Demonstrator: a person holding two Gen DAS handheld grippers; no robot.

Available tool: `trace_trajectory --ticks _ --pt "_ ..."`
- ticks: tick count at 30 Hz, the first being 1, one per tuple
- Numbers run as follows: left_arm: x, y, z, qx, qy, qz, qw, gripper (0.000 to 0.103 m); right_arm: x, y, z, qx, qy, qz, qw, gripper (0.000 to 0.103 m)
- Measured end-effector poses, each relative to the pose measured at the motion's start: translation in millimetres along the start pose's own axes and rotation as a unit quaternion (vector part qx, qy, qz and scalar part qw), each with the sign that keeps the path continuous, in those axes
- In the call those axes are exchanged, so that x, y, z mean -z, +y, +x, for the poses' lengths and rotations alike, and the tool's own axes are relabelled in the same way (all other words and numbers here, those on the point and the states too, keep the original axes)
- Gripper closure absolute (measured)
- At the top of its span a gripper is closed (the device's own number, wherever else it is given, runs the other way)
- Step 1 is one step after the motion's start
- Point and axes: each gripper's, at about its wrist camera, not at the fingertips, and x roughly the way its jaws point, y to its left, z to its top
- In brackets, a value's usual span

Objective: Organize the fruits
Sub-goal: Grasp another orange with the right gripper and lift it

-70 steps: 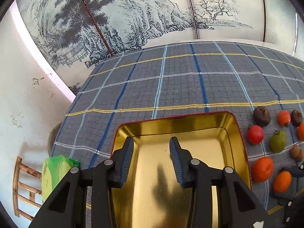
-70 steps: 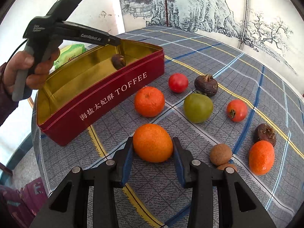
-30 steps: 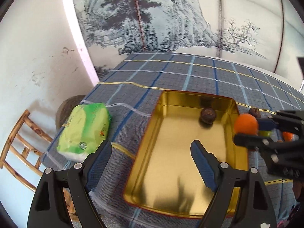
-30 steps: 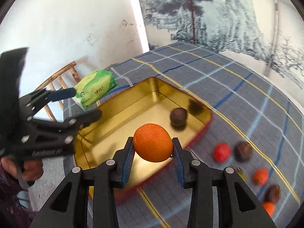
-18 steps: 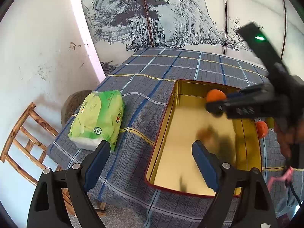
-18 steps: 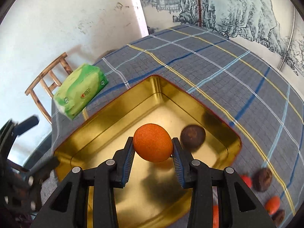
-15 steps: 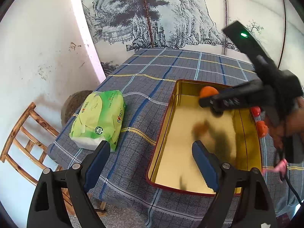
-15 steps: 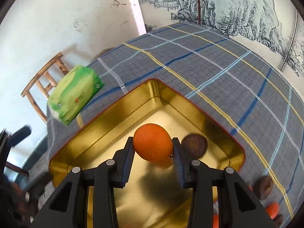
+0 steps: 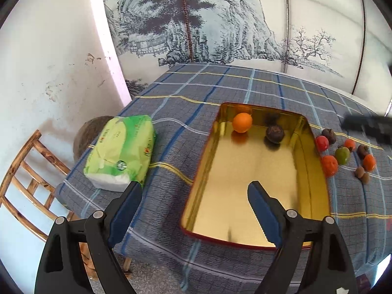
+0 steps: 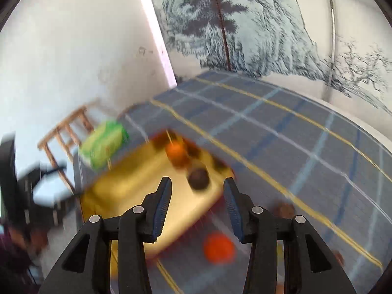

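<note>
Left wrist view: the left gripper (image 9: pixel 193 208) is spread wide with nothing between its fingers. The gold tin (image 9: pixel 316 183) holds two fruits at its twelve-o'clock end, one orange (image 9: pixel 242 122) and one dark fruit (image 9: pixel 275 134). At three o'clock, about nine loose fruits (image 9: pixel 342 155) lie on the plaid cloth (image 9: pixel 176 132); one green packet (image 9: pixel 122 152) lies at nine.

Right wrist view, blurred: the right gripper (image 10: pixel 197 203) is opening, its jaws empty. The orange (image 10: pixel 177 156) and the dark fruit (image 10: pixel 198 178) sit in the tin (image 10: pixel 127 183).
</note>
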Motion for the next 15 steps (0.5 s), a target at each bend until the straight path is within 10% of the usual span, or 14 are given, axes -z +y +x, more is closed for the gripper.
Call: trace_trajectory --ticks 15 --pt "-1.9 -39.5 -9.9 0.004 -0.002 0.05 0.9988 0.016 39.1 -1.6 59.4 0.029 0.086 -0.039 0.995 0.057"
